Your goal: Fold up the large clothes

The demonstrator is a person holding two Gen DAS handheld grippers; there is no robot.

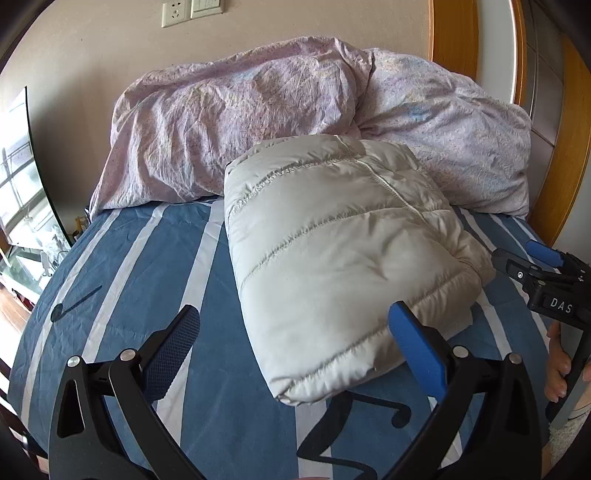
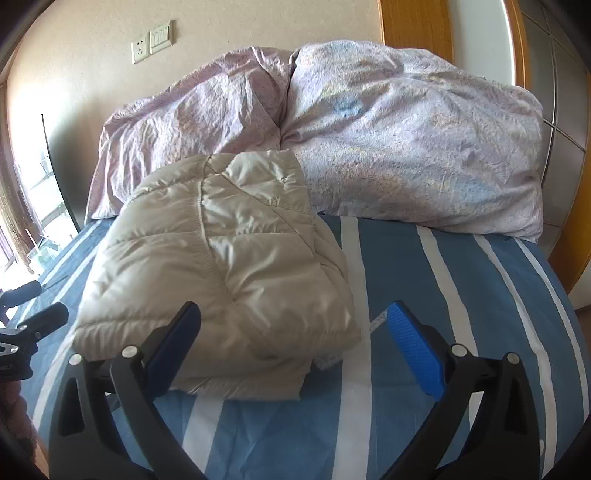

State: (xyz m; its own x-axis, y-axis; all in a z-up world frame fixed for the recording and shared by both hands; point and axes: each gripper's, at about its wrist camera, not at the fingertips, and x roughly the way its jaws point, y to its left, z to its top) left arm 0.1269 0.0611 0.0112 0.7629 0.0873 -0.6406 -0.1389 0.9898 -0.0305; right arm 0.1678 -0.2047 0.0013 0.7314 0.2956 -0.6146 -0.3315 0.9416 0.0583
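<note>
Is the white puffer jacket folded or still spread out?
Folded: the jacket lies as a compact, doubled-over bundle on the striped bed sheet, no sleeves showing.

Beige wall (image 1: 92, 48) bearing a socket (image 1: 176, 14) and switch (image 1: 206, 6); wooden door frame (image 1: 452, 33); bed with blue striped sheet (image 1: 122, 266); crumpled floral duvet (image 1: 229, 122); daylit window (image 1: 22, 184).

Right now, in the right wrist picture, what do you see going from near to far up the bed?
right gripper → folded puffy jacket → pink crumpled duvet → wall socket
</note>
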